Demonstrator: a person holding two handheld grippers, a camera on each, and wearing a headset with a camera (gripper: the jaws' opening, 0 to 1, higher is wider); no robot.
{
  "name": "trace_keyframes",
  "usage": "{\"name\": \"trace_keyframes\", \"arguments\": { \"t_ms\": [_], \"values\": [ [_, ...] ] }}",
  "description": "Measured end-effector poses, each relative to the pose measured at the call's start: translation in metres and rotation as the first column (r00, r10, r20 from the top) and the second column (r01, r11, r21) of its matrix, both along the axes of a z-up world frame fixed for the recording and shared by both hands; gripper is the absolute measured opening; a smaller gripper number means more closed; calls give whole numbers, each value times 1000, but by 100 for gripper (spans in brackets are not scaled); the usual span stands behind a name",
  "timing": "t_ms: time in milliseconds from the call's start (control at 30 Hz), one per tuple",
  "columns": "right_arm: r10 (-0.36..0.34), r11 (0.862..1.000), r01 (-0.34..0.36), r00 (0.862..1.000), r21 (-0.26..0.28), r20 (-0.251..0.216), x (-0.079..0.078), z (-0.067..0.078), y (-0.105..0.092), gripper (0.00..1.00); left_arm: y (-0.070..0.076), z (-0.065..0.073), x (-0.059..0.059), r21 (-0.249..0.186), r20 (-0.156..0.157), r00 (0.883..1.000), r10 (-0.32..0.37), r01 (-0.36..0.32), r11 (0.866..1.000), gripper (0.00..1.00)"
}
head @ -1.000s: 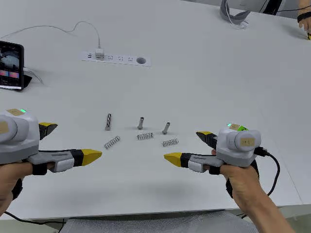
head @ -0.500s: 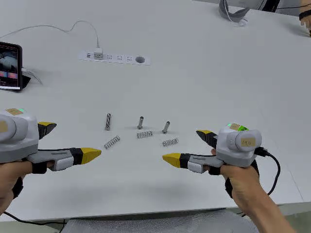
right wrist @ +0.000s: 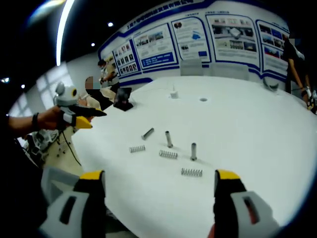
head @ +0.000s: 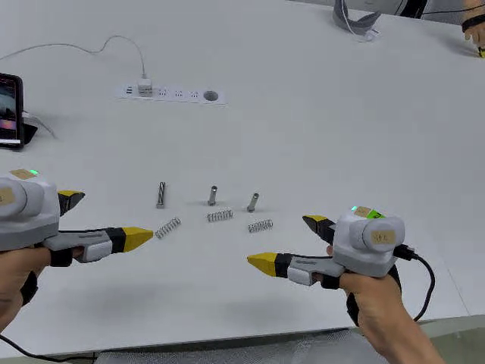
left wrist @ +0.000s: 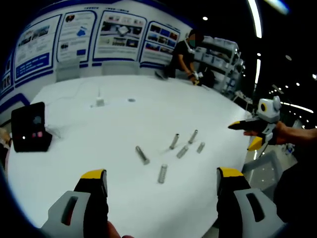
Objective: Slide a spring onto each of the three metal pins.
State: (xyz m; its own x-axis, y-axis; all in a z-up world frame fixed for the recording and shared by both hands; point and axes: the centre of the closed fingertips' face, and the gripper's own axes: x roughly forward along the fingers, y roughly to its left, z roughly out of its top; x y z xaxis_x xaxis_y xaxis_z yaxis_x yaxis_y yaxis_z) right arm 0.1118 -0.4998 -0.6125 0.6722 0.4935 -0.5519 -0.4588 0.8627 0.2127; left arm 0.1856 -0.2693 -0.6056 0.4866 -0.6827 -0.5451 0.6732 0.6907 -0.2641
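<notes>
Springs aren't going onto anything yet; all three are lying loose on the white workbench. Starting at the tools: the left gripper and right gripper are both hovering with their yellow-tipped jaws spread wide, carrying nothing, flanking the middle pin and sitting nearer the person than it. Moving outward, the middle spring is lying just in front of that pin, the left spring down to its left, the right spring down to its right. The right pin is standing close beside the middle pin, both looking upright; the left pin is sitting on the middle pin's other side and seems to be lying flat. For the pickup, I'm thinking: pinching a spring lightly across its coils near one end, leaving the open end poking out, then lining it up with a pin's axis. Squeezing hard is probably going to squash it or ping it away. They're looking like short, silvery, open-coil things, likely rolling easily.
</notes>
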Motion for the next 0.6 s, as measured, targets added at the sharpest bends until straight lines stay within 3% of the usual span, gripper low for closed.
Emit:
{"name": "trace_keyframes", "arguments": {
  "t_ms": [600],
  "values": [
    [-35,999,35,999,1,-6,-11,5,-1,93,-18,-14,11,-9,-34,999,-9,9,1000,93]
  ]
}}
